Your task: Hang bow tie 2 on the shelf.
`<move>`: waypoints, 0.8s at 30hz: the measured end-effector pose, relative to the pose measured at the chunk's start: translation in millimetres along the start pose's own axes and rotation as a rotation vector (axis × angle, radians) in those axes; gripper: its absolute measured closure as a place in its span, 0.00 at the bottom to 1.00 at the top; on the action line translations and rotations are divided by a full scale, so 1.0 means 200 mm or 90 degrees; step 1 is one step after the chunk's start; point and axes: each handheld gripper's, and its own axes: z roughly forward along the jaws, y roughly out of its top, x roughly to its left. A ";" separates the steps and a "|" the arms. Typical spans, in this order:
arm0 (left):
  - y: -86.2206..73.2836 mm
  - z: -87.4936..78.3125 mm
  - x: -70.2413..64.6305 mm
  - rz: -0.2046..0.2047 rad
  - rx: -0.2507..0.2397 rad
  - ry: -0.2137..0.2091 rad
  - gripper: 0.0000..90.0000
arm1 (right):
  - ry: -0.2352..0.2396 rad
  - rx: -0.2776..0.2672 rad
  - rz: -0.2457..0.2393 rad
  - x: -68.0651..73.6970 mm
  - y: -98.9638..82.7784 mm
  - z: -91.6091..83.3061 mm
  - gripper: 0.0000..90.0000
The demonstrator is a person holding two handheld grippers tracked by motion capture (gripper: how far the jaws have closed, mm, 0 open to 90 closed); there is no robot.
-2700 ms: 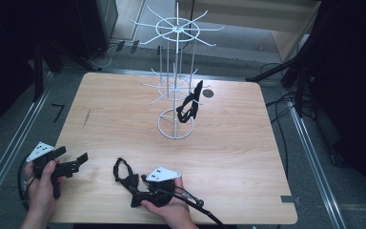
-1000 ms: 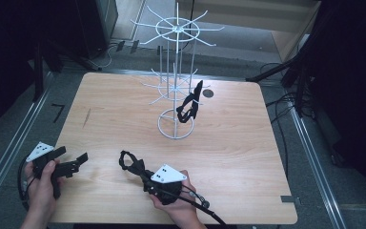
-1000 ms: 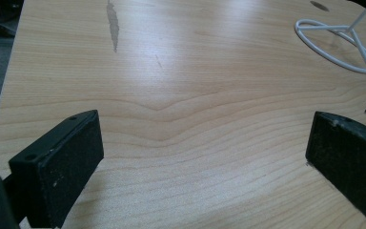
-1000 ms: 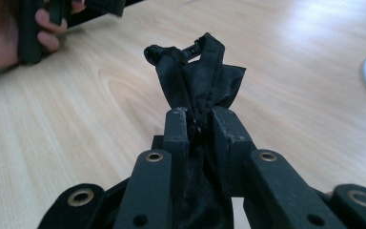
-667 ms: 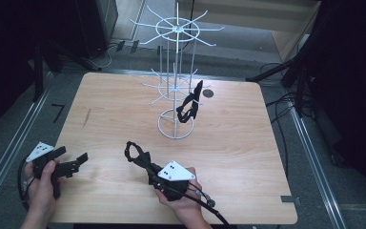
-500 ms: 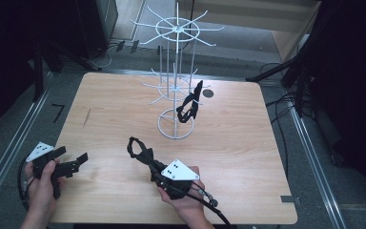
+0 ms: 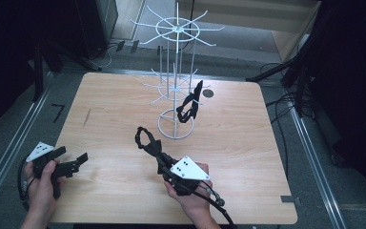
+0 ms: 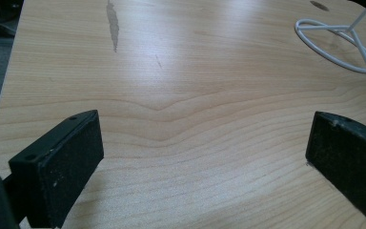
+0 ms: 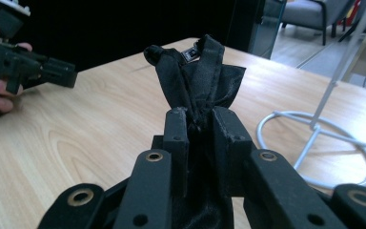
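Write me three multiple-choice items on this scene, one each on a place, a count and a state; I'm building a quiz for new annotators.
1. Where does the white wire rack stand?
A. on the floor
B. on the wooden table, toward its far side
C. in the person's left hand

2. How many black fabric pieces are in sight?
A. one
B. two
C. four

3. How is the left tool?
A. open, nothing between its jaws
C. shut on a strap
B. shut on the rack

Answers:
1. B: the rack's ring base rests on the tabletop.
2. B: one black strap hangs on the rack, and another, the held strap, is clamped in the right tool.
3. A: bare wood shows between its wide-apart jaws.
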 end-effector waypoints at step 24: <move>0.00 0.00 0.00 0.002 0.003 0.001 0.00 | -0.052 -0.085 -0.005 -0.09 0.09 -0.12 0.86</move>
